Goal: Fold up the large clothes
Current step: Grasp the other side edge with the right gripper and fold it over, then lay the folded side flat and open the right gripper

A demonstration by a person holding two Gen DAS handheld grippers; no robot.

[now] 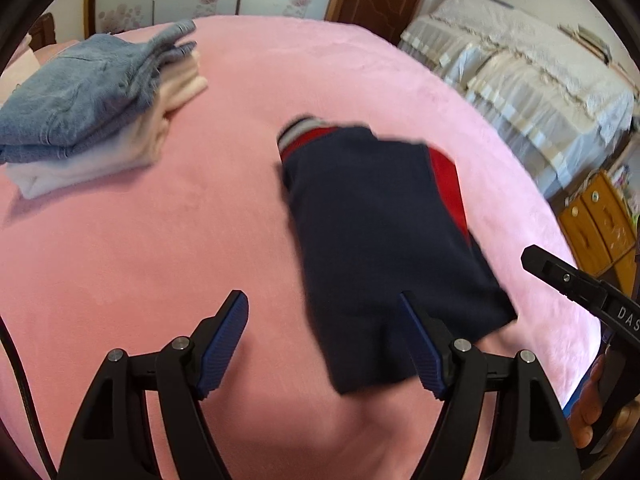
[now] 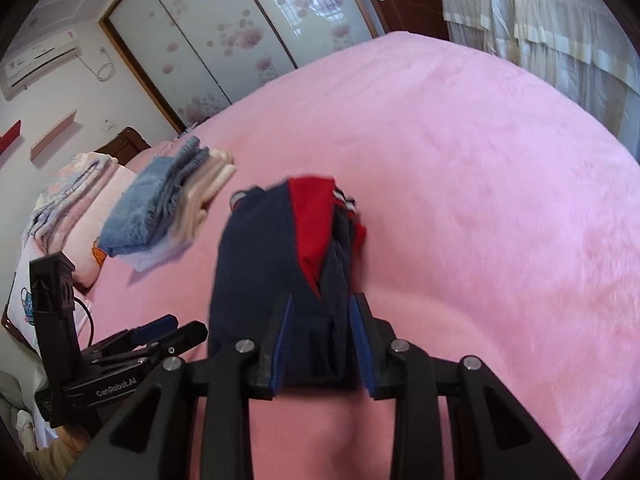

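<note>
The right gripper (image 2: pixel 322 340) clamps the near end of a folded navy and red garment (image 2: pixel 280 248), which lies blurred over the pink bedspread (image 2: pixel 480 160). The left gripper (image 1: pixel 324 344) hovers with fingers wide apart, holding nothing. A folded clothes stack (image 1: pixel 80 112), denim on top, lies left of the garment.

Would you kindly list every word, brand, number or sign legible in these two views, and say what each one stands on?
"GenRobot.AI": white print on the black body of the left tongs, seen from the right wrist view.
"DAS": white letters, cut off by the picture edge, on the black handle of the right tongs, seen from the left wrist view.
White wall air conditioner: red marks, too blurred to read.
Folded navy and red garment: no text visible.
</note>
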